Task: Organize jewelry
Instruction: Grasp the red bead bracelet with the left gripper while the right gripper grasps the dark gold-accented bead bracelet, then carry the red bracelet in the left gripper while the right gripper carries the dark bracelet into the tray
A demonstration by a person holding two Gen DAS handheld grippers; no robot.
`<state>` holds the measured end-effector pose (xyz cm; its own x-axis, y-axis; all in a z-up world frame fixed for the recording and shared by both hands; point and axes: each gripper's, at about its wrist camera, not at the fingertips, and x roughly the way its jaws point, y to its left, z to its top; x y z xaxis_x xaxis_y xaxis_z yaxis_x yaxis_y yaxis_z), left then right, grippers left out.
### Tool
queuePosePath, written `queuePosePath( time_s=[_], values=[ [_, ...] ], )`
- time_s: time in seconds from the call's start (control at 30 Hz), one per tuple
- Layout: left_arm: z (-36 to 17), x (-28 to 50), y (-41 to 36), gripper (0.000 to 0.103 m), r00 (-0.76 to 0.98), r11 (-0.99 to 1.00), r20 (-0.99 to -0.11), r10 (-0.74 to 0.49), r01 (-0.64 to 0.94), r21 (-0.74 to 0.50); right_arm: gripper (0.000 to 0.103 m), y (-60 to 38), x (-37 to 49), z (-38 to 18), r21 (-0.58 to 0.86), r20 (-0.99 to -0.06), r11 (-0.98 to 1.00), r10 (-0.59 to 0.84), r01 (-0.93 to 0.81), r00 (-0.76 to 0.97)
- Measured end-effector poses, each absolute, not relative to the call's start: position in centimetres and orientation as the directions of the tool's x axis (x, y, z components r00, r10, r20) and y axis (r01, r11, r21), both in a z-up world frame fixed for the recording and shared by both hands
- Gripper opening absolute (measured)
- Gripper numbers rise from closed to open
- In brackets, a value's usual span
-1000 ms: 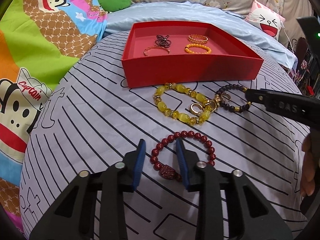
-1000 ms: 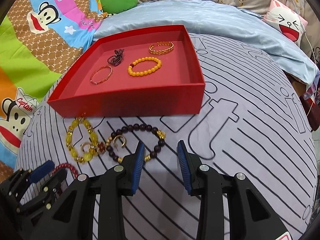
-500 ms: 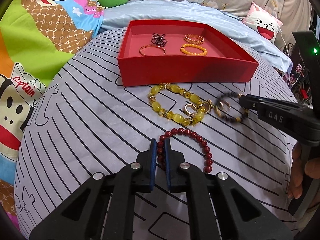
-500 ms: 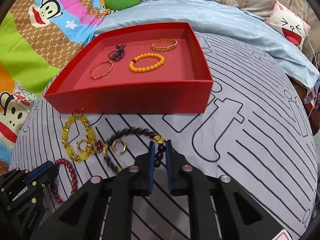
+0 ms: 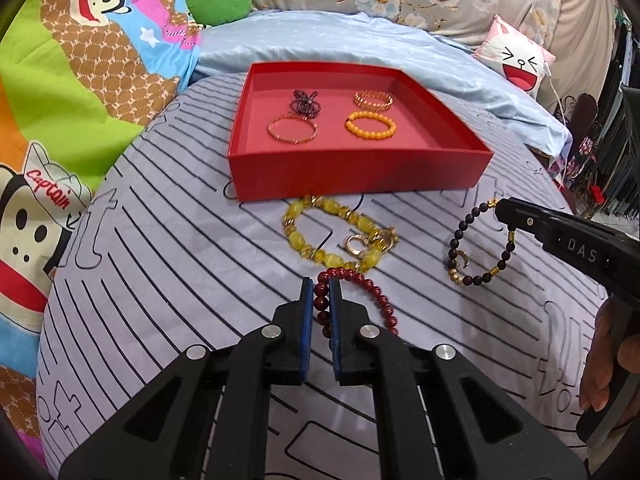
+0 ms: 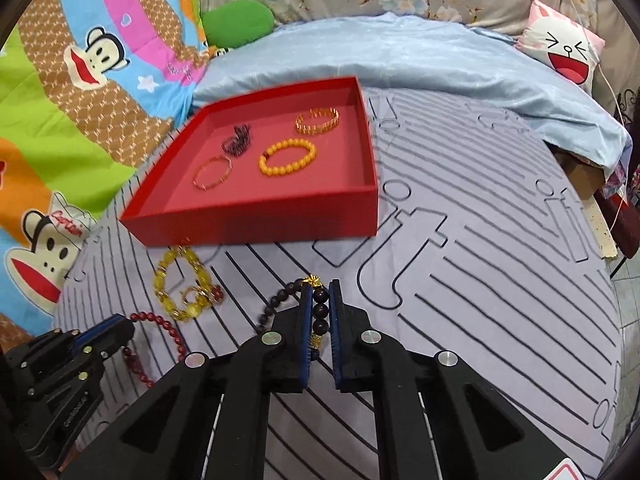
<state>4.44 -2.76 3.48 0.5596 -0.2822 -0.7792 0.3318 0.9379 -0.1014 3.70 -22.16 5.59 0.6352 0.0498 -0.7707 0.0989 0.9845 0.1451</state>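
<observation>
The dark red bead bracelet [image 5: 360, 300] is clamped in the left hand-held gripper [image 5: 319, 284] and the dark bead bracelet [image 6: 316, 312] in the right hand-held gripper [image 6: 319, 286], both near the bed's front edge. Round, glossy beads could slip from the pads; the yellow bracelet [image 5: 332, 236], touching the red one, could be dragged before the red tray [image 5: 360, 176] is reached.

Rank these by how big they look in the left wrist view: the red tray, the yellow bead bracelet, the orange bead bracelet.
1. red tray, by far the largest.
2. yellow bead bracelet.
3. orange bead bracelet, smallest, though it lies farther from the camera, so its true size against the yellow one is unsure.
</observation>
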Motion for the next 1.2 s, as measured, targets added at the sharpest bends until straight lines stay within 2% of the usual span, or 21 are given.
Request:
queuePosePath(
  time_s=[0.37, 0.77, 0.87, 1.0, 1.2],
  values=[
    [8.0, 5.2, -4.7, 0.008, 0.59, 0.91, -0.732, -0.34, 0.402, -0.099, 0.008, -22.4, 4.6, 9.6, 0.147, -0.714, 0.987, 0.058, 0.068, 0.698],
    [14.0, 11.4, -7.1, 0.008, 0.664, 0.882, -0.602, -0.443, 0.442, -0.162, 0.008, -21.7, 10.6, 13.3, 0.174, -0.652, 0.984, 0.089, 0.034, 0.753],
    [13.4, 13.4, -7.3, 0.008, 0.651, 0.876, -0.601, -0.464, 0.437, -0.203, 0.008, -21.4, 12.2, 12.7, 0.22, -0.661, 0.975, 0.12, 0.038, 0.741],
    [9.7, 16.8, -6.8, 0.008, 0.576, 0.87, -0.66, -0.483, 0.396, -0.292, 0.008, -21.5, 14.1, 10.2, 0.283, -0.692, 0.958, 0.165, 0.054, 0.703],
    [4.7, 18.6, -5.4, 0.008, 0.525, 0.9, -0.736, -0.428, 0.322, -0.294, 0.008, -22.4, 15.5, 5.6, 0.255, -0.77, 0.961, 0.138, 0.102, 0.623]
  ],
)
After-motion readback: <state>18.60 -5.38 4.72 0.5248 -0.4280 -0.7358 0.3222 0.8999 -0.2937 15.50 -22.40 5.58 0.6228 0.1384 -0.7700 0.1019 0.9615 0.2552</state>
